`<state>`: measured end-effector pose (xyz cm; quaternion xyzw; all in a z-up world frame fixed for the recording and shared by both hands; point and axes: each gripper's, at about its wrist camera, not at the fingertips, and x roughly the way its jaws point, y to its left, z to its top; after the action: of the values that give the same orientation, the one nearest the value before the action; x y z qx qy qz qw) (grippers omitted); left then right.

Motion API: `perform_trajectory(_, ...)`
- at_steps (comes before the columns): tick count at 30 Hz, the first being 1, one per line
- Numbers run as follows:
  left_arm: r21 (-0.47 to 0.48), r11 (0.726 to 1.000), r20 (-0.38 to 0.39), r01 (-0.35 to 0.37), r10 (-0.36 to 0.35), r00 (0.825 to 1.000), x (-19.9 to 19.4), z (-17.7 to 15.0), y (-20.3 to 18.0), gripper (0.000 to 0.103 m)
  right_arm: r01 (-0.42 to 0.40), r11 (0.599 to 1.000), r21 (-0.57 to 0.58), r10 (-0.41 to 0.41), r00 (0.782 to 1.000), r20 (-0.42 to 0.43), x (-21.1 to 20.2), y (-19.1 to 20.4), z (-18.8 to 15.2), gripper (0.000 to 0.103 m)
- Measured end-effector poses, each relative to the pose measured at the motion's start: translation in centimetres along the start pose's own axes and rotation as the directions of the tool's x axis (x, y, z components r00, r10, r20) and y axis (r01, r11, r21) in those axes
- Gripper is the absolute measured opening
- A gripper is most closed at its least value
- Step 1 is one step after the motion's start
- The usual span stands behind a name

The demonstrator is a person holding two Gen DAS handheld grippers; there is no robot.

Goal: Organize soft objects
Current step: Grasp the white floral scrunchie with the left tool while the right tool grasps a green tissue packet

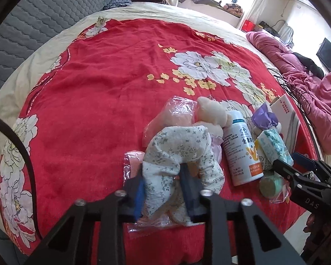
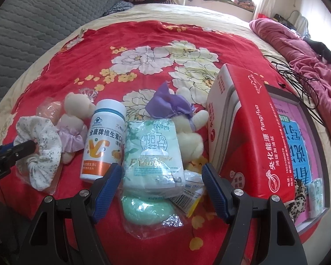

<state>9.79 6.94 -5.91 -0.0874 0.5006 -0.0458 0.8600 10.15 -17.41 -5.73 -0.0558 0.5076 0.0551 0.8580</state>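
Beside bottle (image 1: 242, 150), left claw (image 1: 163, 190) grips scrunchie (image 1: 176, 150); red bedspread (image 1: 99, 88) bare leftward.

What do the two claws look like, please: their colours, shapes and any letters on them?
The left claw and the right claw look alike: black angular frames with triangular cut-outs, silver round bolts at the joints, and fingers lined with blue ribbed pads. The right claw's body shows white letters "DAS" in the left wrist view; the left claw's body shows "robot.AI" in the right wrist view. A thin black cable curves beside the left claw.
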Motion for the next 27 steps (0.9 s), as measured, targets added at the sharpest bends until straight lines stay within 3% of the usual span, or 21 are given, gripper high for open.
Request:
perform_trajectory(7, -0.023, 0.999, -0.008, 0.044, -0.044, 0.999, 0.4, -0.1, 0.3, 0.014, 0.005, 1.000, -0.020, -0.004, 1.000, 0.015, 0.1, 0.3, -0.1, 0.076)
perform_trajectory(11, -0.022, 0.998, 0.001, 0.058, -0.058, 0.998, 0.1, -0.1, 0.2, 0.011, -0.017, 0.999, -0.034, 0.018, 1.000, 0.024, -0.1, 0.6, -0.1, 0.058)
perform_trajectory(15, -0.025, 0.998, 0.006, 0.063, -0.063, 0.998, -0.1, -0.2, 0.2, 0.011, -0.019, 0.999, -0.043, 0.020, 0.999, 0.029, -0.3, 0.9, -0.1, 0.052)
perform_trajectory(27, -0.020, 0.997, 0.038, 0.073, -0.072, 0.997, -1.9, -0.3, -0.2, 0.009, -0.047, 0.999, -0.006, 0.047, 0.995, 0.082, -2.8, 0.0, 0.2, 0.050)
